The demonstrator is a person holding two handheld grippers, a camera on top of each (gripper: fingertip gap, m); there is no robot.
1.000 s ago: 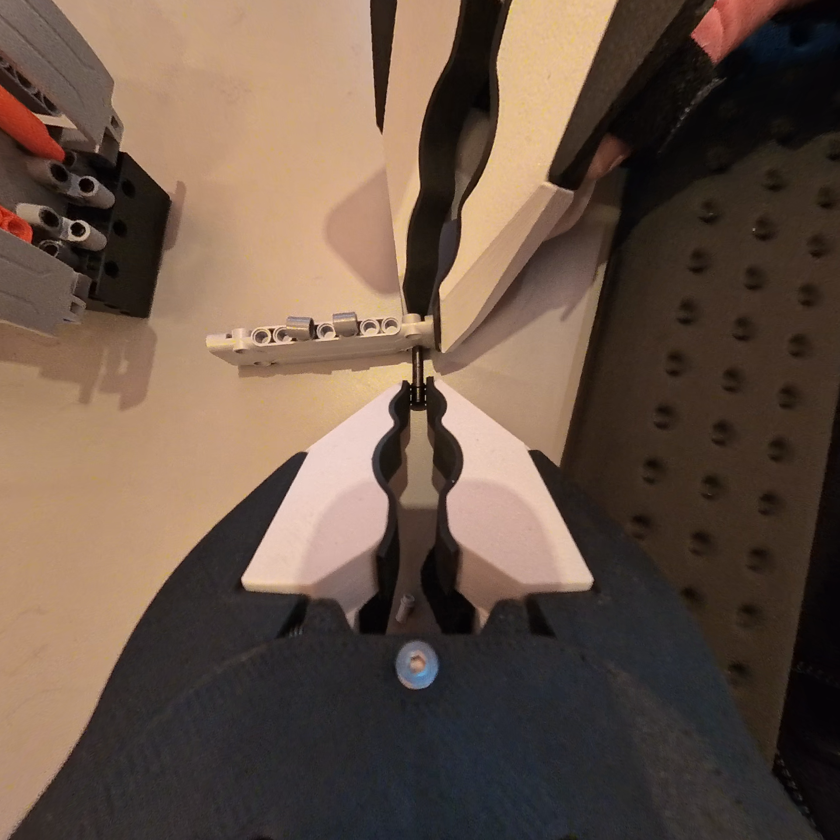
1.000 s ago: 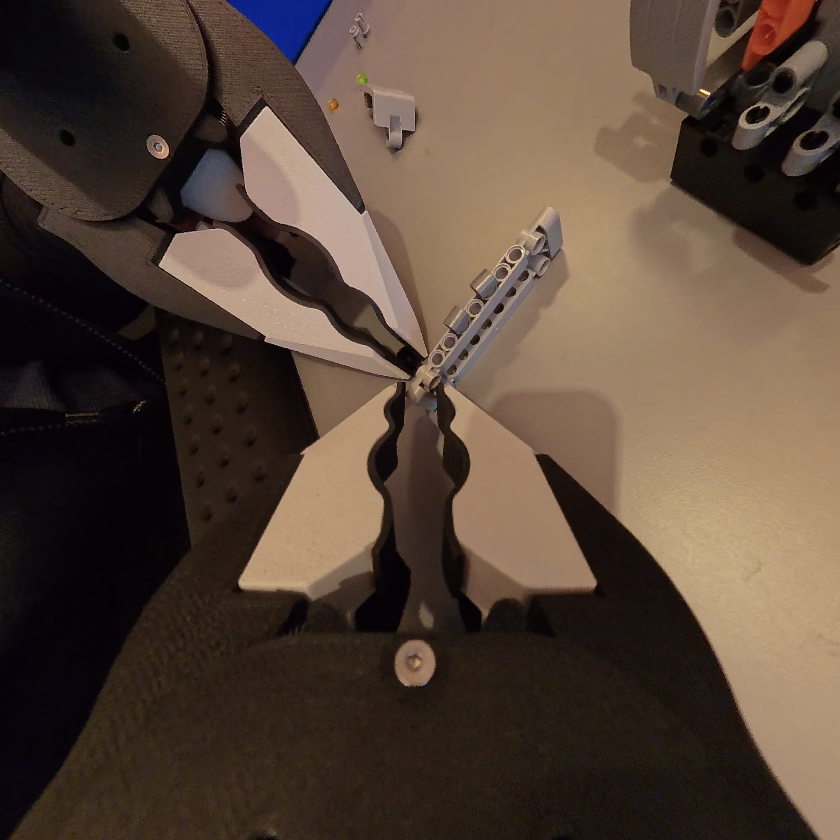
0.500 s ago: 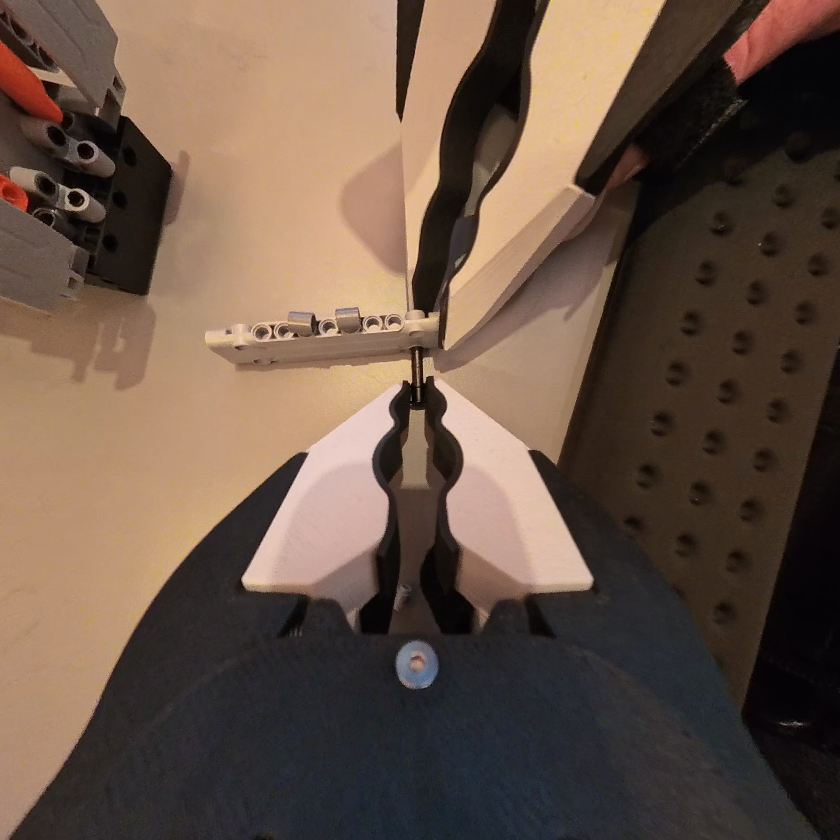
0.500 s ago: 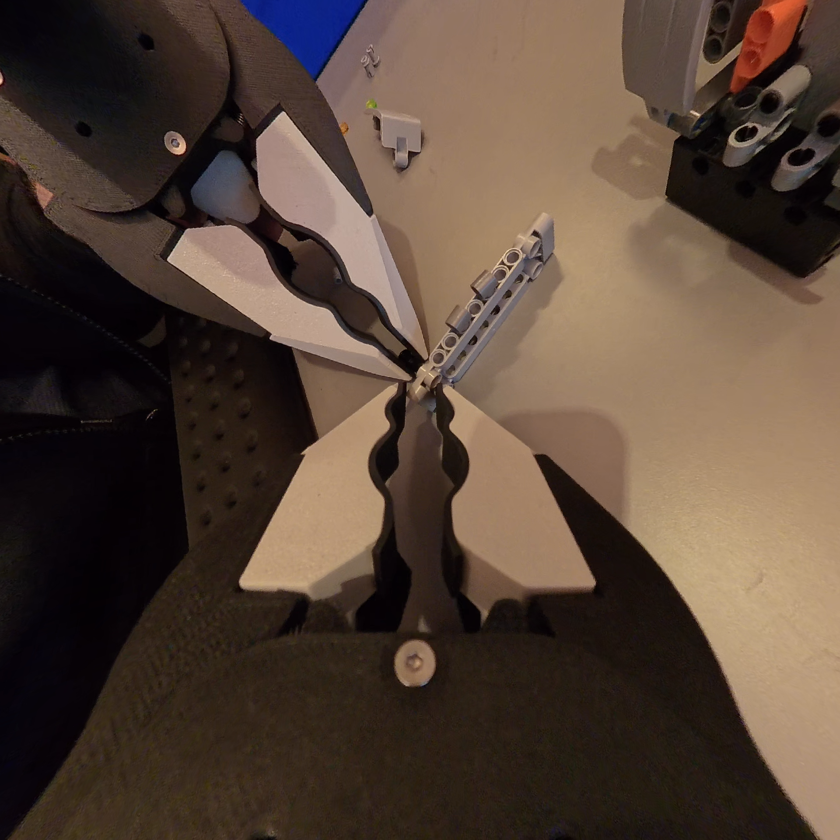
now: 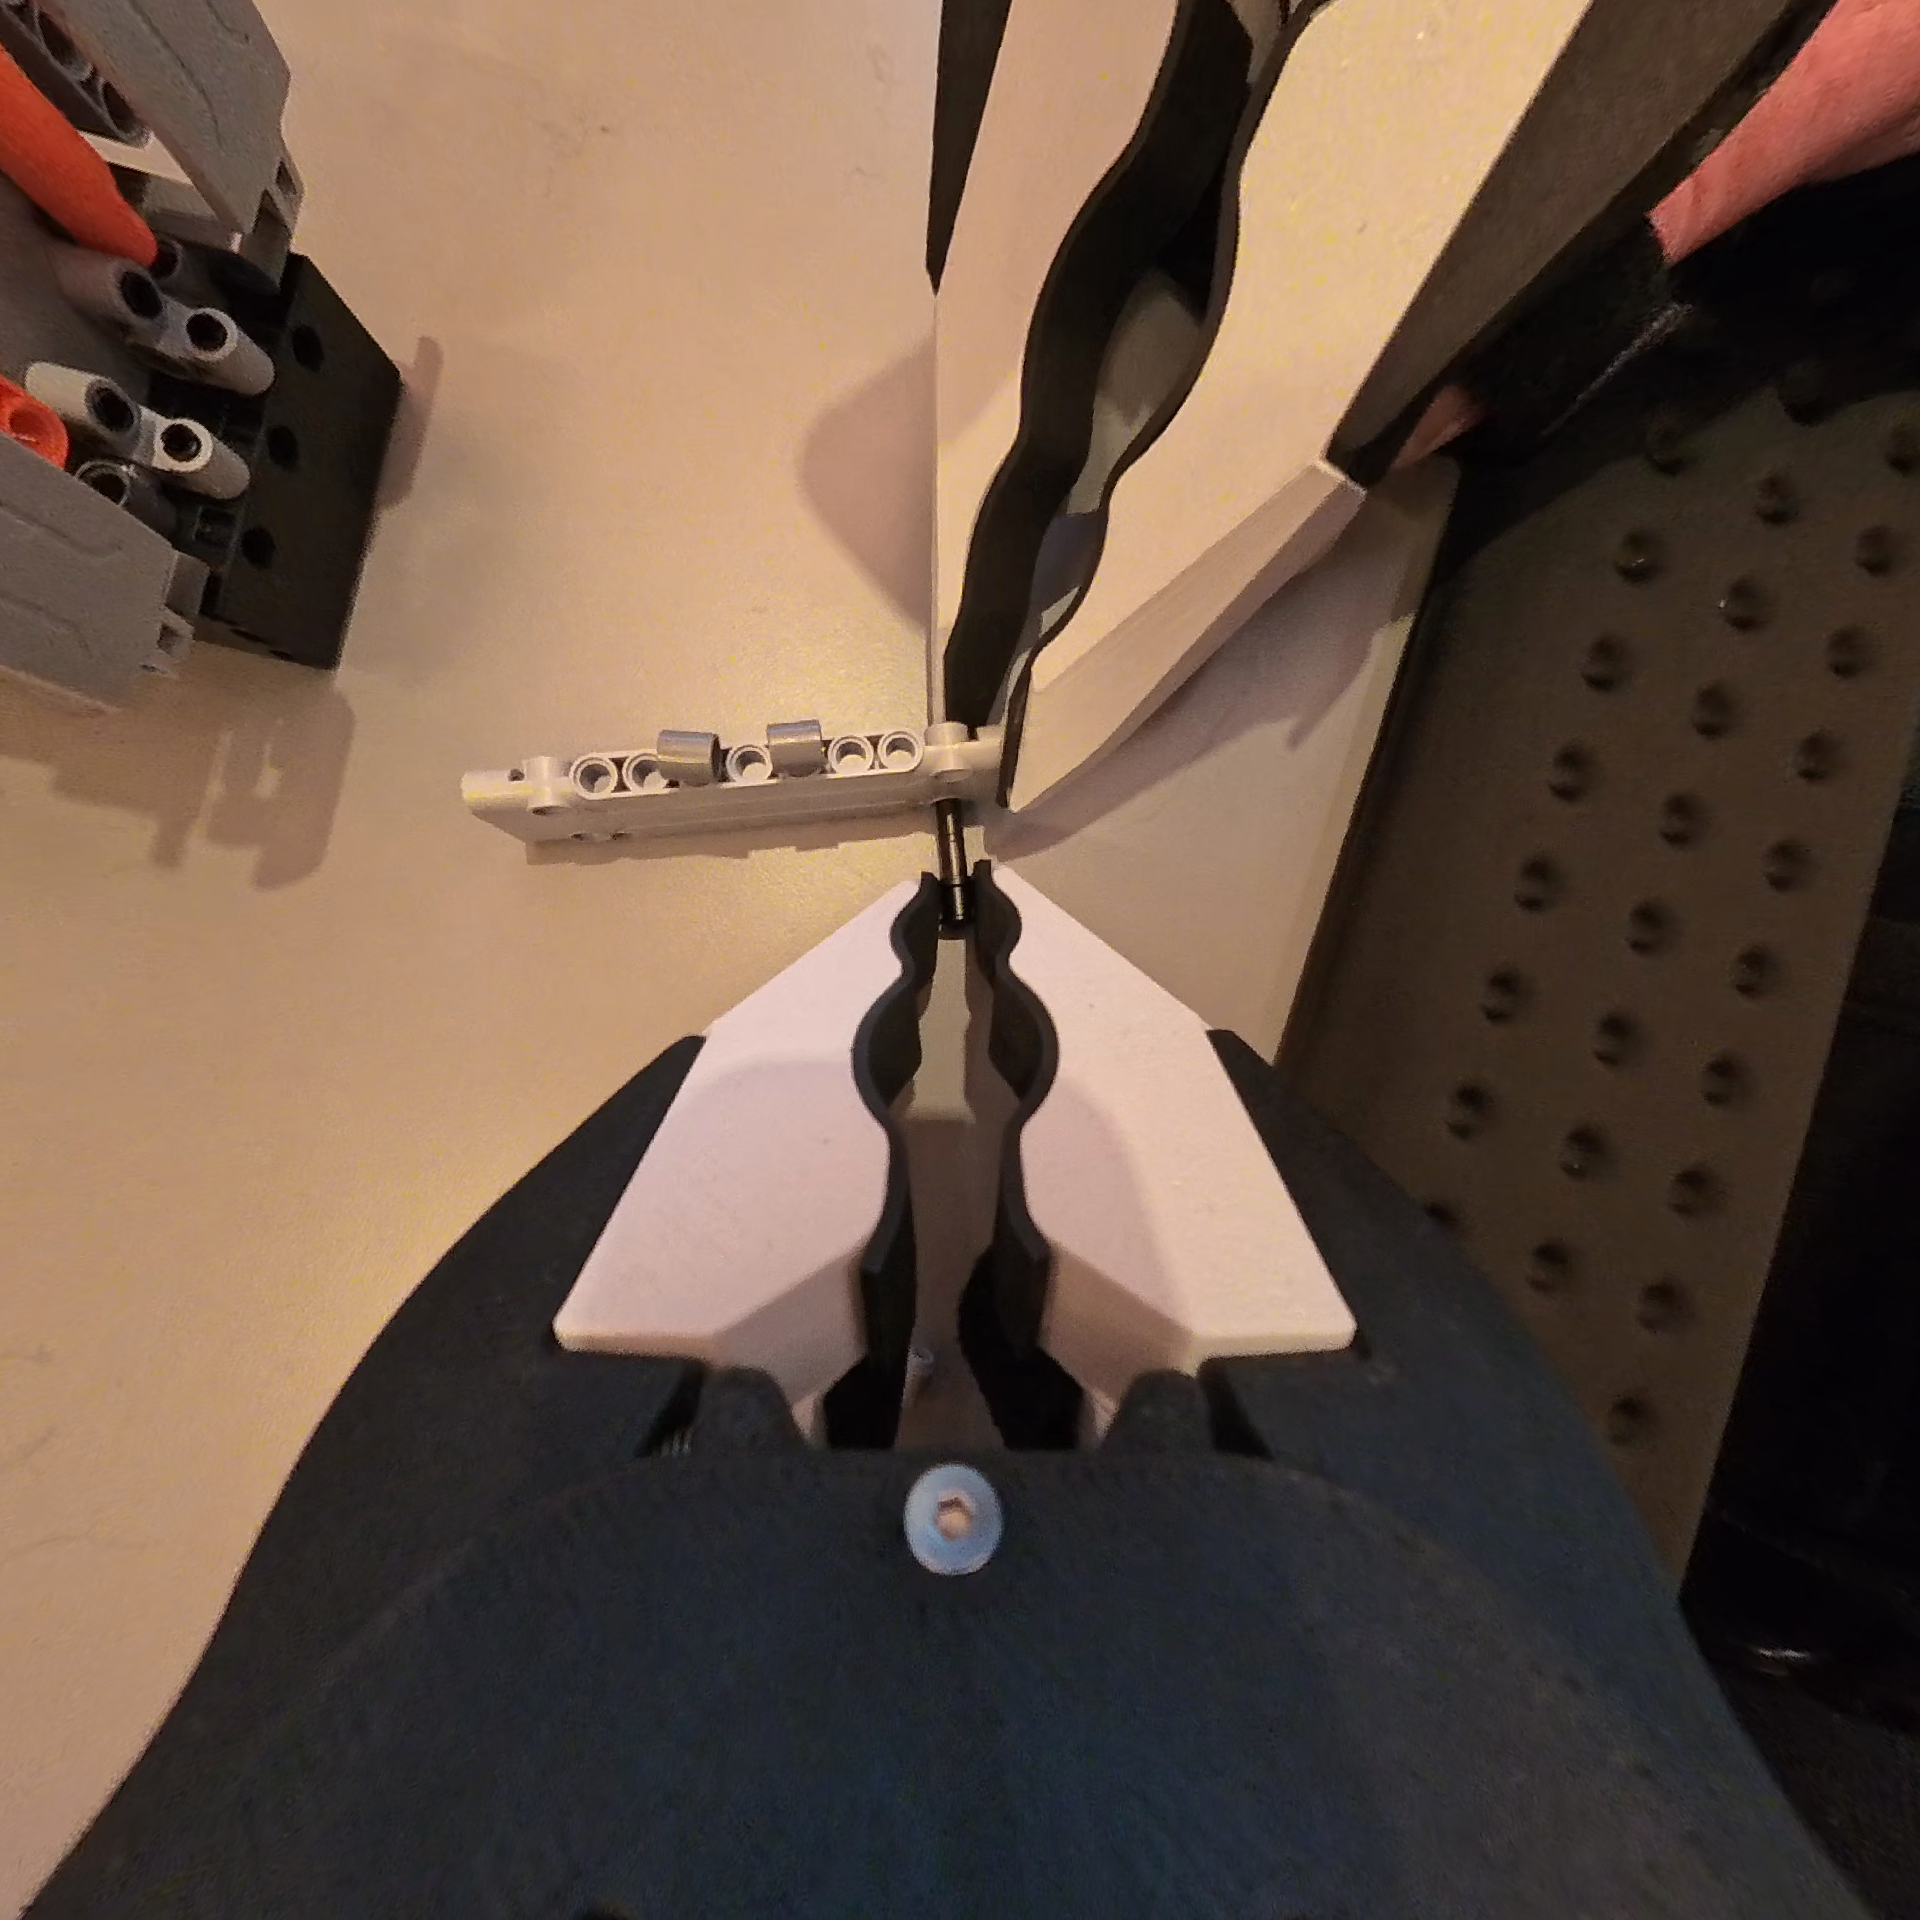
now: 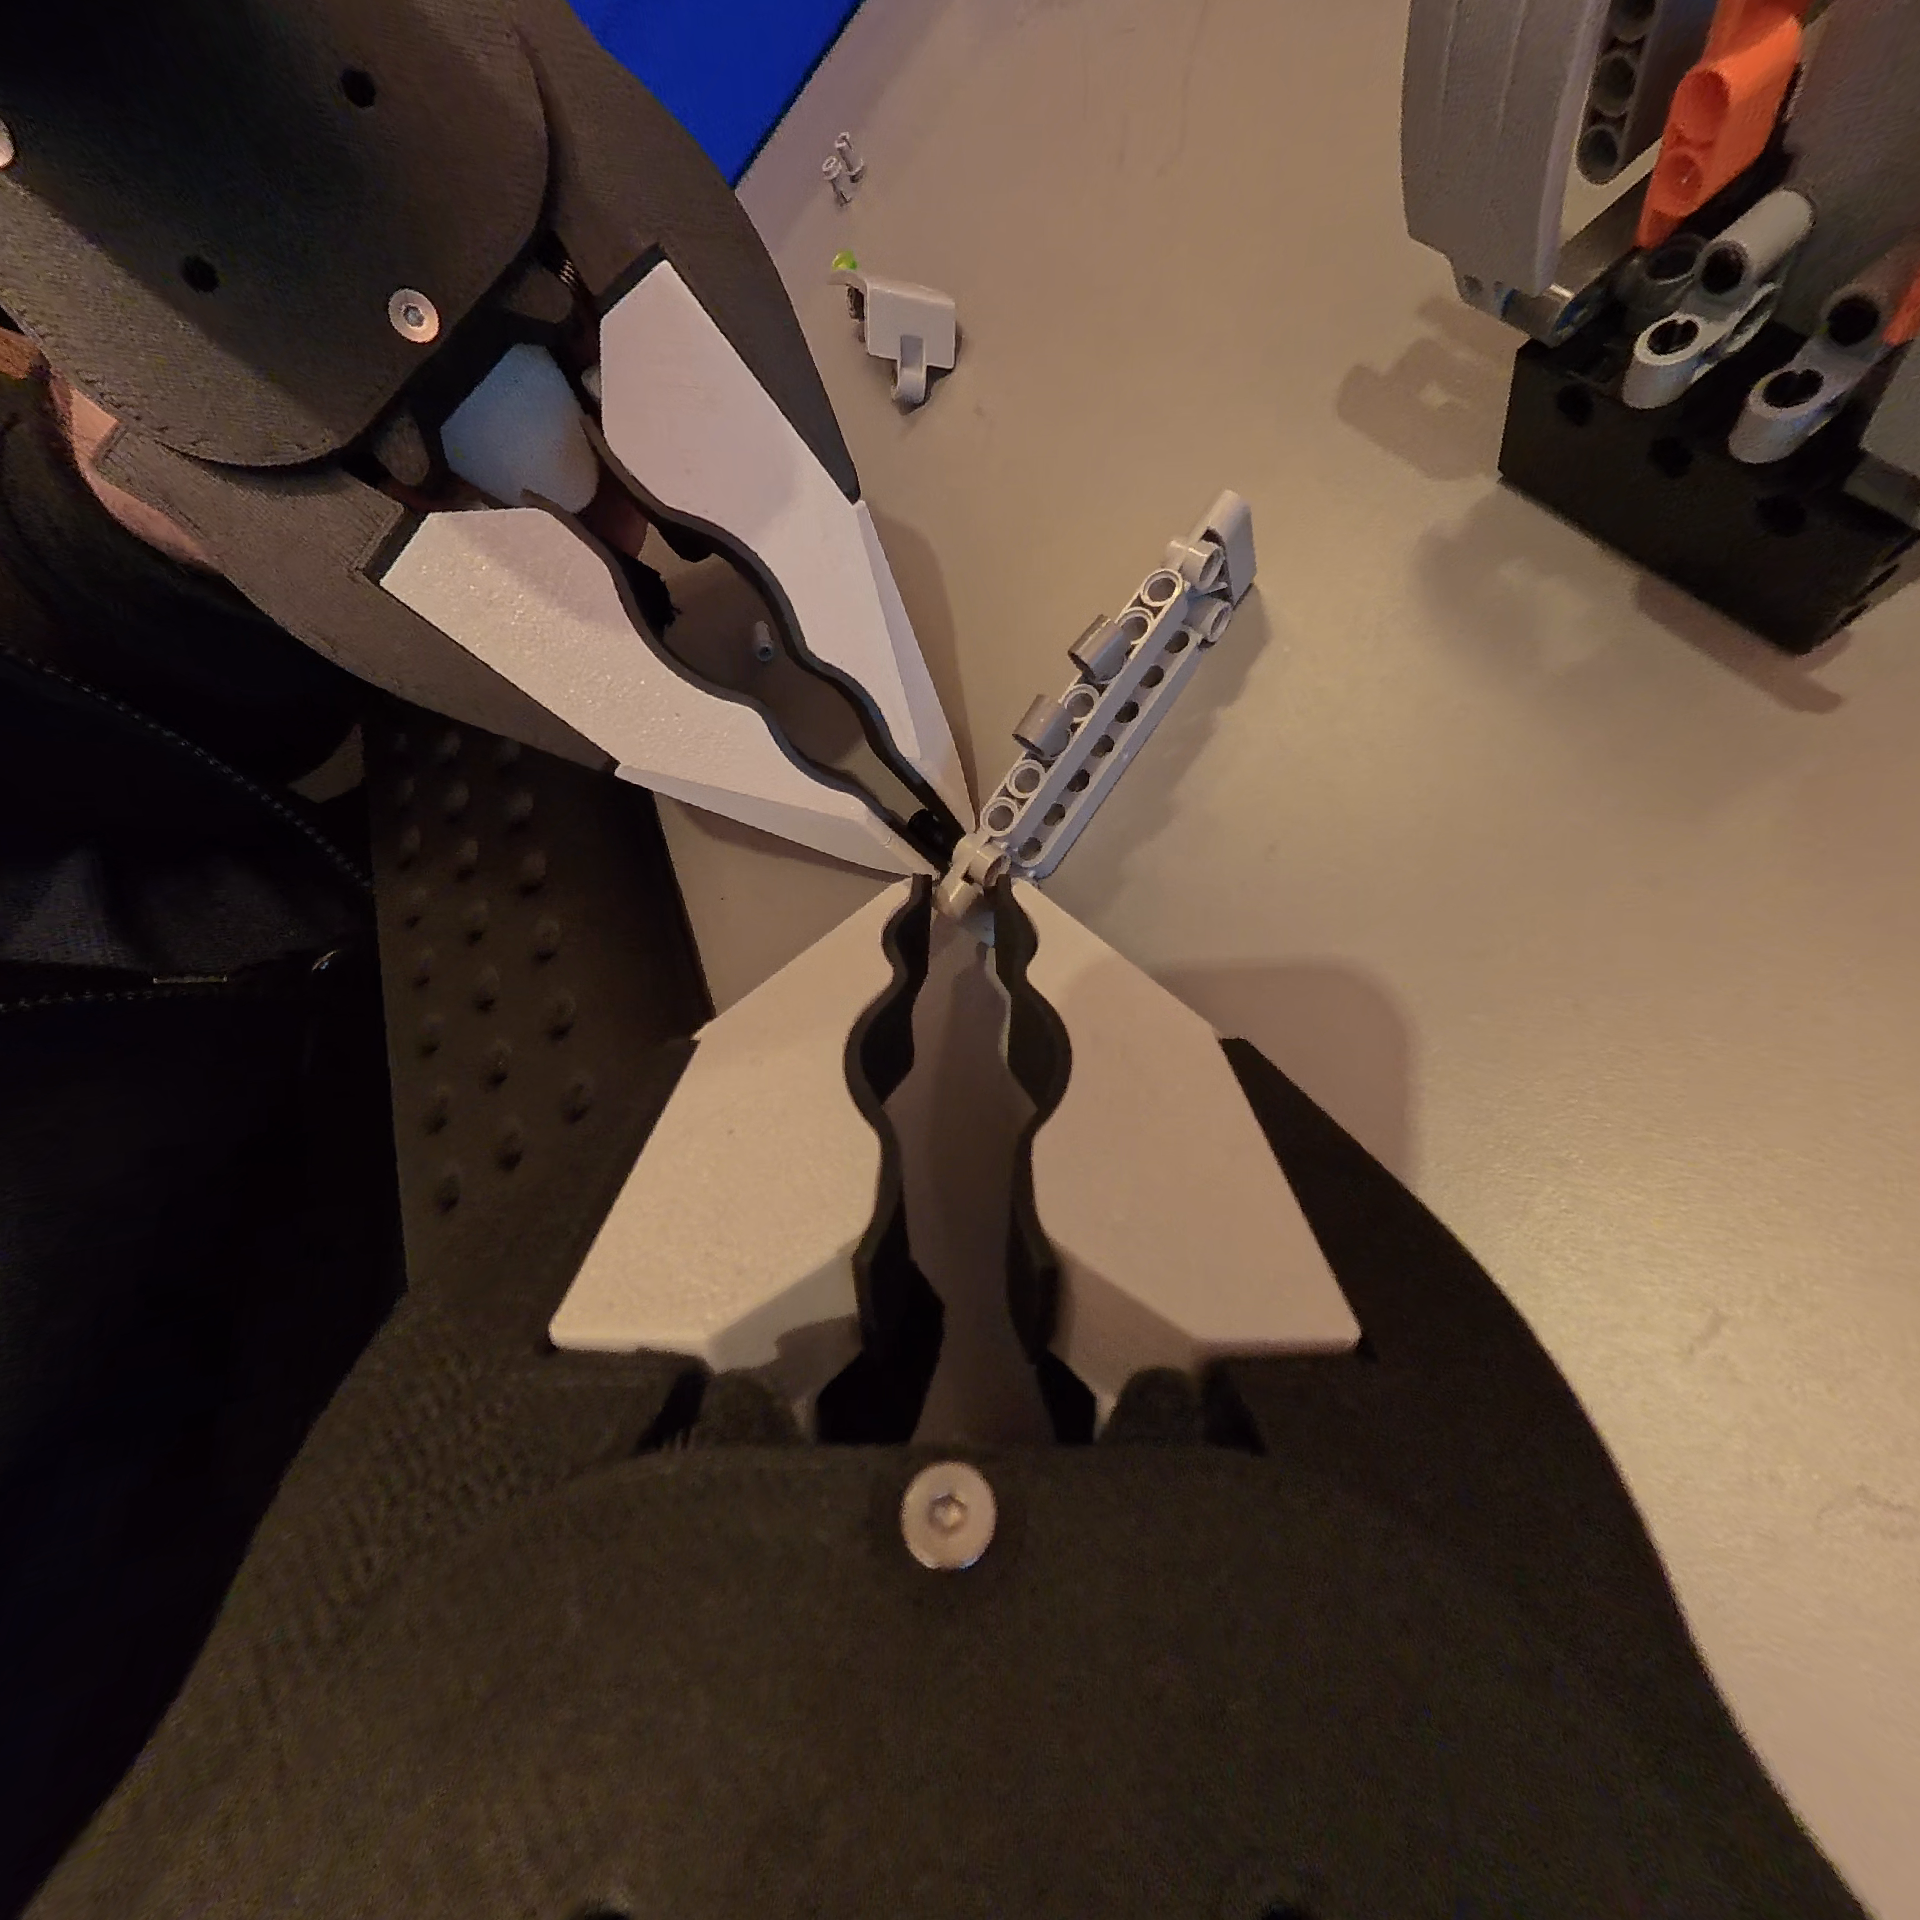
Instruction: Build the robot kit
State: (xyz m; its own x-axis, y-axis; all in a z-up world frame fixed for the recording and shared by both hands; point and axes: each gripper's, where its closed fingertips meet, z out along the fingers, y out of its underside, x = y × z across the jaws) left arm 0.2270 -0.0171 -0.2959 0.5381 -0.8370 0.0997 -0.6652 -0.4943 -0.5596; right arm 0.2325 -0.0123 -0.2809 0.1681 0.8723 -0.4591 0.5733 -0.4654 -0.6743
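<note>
Grey beam [image 5: 727, 784] pinched by right tool [image 6: 966, 894]; left tool [image 5: 956, 904] clamps its black pin [image 5: 951, 857], brick model [image 6: 1704, 343] nearby.

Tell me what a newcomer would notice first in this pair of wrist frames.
The eye goes to the centre, where the two grippers meet tip to tip: the right gripper pinches one end of a light grey holed beam, and the left gripper grips a thin black pin reaching that same end. Next is the black block bristling with grey and orange connectors, off on the pale table.
</note>
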